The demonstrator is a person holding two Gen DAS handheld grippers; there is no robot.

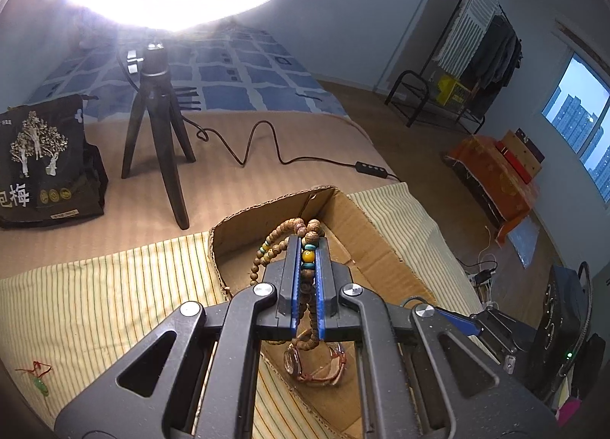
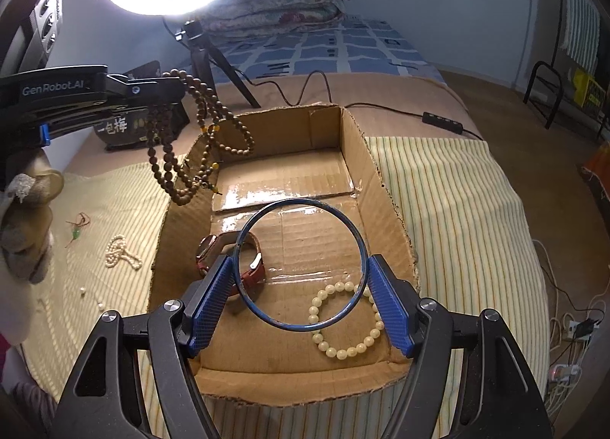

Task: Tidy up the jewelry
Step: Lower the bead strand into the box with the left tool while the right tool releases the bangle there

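Observation:
My left gripper (image 1: pixel 308 244) is shut on a long wooden bead necklace (image 1: pixel 282 237), which hangs over the left edge of an open cardboard box (image 1: pixel 366 233); it also shows in the right wrist view (image 2: pixel 198 134). My right gripper (image 2: pixel 301 267) holds a thin blue bangle (image 2: pixel 251 298) between its blue pads above the box (image 2: pixel 381 187). A brown-strap watch (image 2: pixel 213 248) and a cream pearl bracelet (image 2: pixel 366 340) lie on the box floor. The watch also shows in the left wrist view (image 1: pixel 297 362).
A striped cloth (image 2: pixel 450 217) covers the bed under the box. On it, left of the box, lie a small pearl string (image 2: pixel 120 252) and a green pendant on red cord (image 2: pixel 78 233). A ring light on a tripod (image 1: pixel 160 126), its cable and a dark bag (image 1: pixel 42 164) stand behind.

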